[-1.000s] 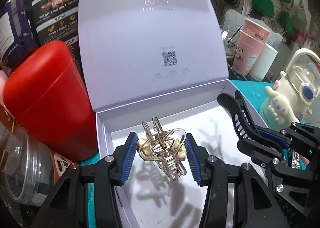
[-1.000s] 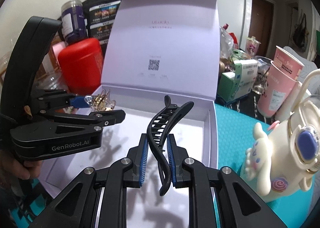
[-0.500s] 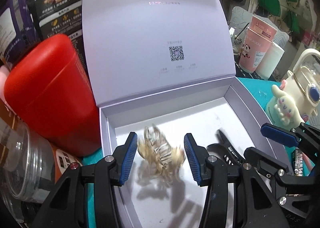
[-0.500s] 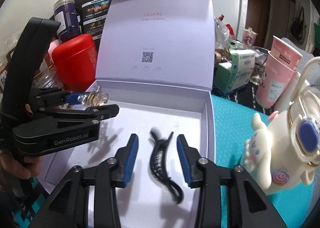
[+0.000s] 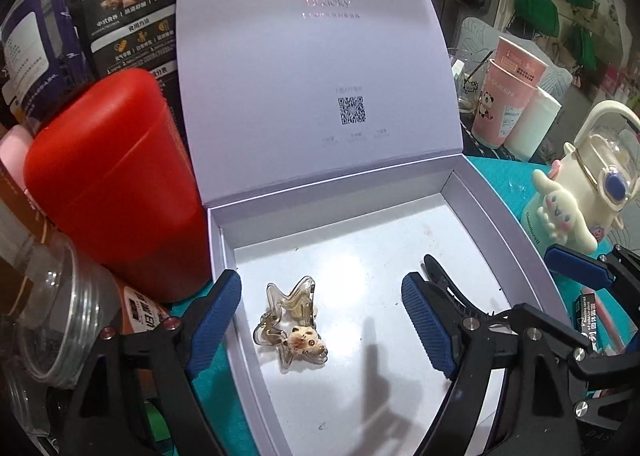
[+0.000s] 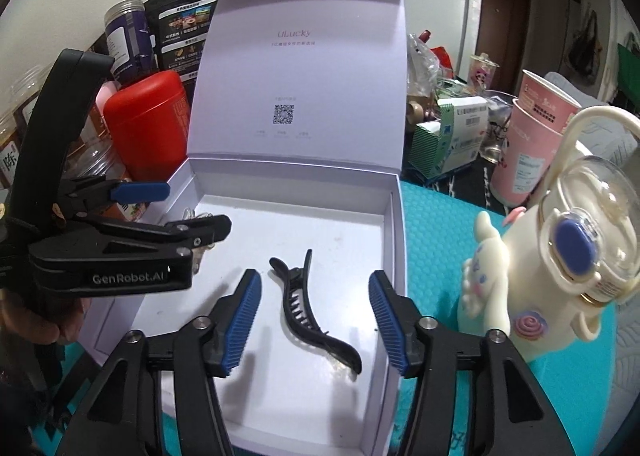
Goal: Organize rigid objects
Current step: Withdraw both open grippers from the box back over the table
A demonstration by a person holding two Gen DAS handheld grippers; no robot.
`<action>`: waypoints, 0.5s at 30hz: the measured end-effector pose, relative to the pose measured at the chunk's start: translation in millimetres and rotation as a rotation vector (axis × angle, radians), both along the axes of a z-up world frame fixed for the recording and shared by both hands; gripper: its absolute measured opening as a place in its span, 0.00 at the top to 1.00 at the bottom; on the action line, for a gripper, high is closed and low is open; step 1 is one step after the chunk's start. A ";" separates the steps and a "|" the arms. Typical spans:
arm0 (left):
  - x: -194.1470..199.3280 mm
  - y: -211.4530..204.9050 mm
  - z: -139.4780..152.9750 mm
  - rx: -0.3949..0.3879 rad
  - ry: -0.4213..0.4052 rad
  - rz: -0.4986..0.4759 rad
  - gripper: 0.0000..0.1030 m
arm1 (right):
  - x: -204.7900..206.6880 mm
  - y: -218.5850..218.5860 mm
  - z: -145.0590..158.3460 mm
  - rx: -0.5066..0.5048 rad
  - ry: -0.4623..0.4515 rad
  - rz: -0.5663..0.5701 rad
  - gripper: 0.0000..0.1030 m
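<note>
Left gripper [image 5: 322, 320]: jaws opening, blue pads spread wide with nothing pressed between them. Below the gap, toward the left pad, the clear star-shaped hair claw [image 5: 292, 326] lies flat on the floor of the open white box [image 5: 496, 224], its small cream animal charm at the clip's 5 o'clock. Right gripper [image 6: 314, 318]: jaws likewise opening, pads clear of the black hair clip [image 6: 310, 312], which lies on the box floor between them, running from 11 o'clock to 5 o'clock. In the right wrist view the left gripper stands at 9 o'clock, held by a hand [image 6: 30, 320]. The box lid is upright at 12 o'clock. A red canister [image 5: 112, 184] stands beside the box at 10 o'clock; a cream cartoon-dog bottle [image 6: 560, 256] stands on the teal mat [image 6: 440, 232] at 3 o'clock.
</note>
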State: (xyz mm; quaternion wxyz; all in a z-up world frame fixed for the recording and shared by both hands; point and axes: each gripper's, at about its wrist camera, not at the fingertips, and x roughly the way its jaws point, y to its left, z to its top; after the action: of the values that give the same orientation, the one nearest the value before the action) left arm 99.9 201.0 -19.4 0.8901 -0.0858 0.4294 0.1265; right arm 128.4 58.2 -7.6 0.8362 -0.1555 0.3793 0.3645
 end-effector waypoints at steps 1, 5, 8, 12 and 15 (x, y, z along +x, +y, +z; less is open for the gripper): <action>-1.6 0.3 2.3 0.000 -0.004 0.001 0.20 | -1.6 -0.9 1.3 0.000 -0.002 -0.002 0.44; -8.1 -1.1 12.5 0.001 -0.020 0.003 0.11 | -8.1 -4.5 8.9 0.007 -0.011 -0.008 0.40; -15.1 -3.8 22.2 0.010 -0.043 0.002 0.00 | -12.2 -8.1 15.2 0.013 -0.019 -0.013 0.39; -21.5 -8.8 33.6 0.017 -0.057 -0.008 0.00 | -19.7 -13.6 26.1 0.025 -0.037 -0.019 0.36; -28.6 -14.2 44.1 0.022 -0.078 -0.015 0.00 | -25.8 -18.0 35.1 0.036 -0.045 -0.020 0.36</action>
State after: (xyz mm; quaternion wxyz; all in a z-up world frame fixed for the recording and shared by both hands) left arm 71.2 186.7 24.7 0.9079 -0.0778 0.3936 0.1213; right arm 102.7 40.2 27.5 0.8508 -0.1450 0.3551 0.3593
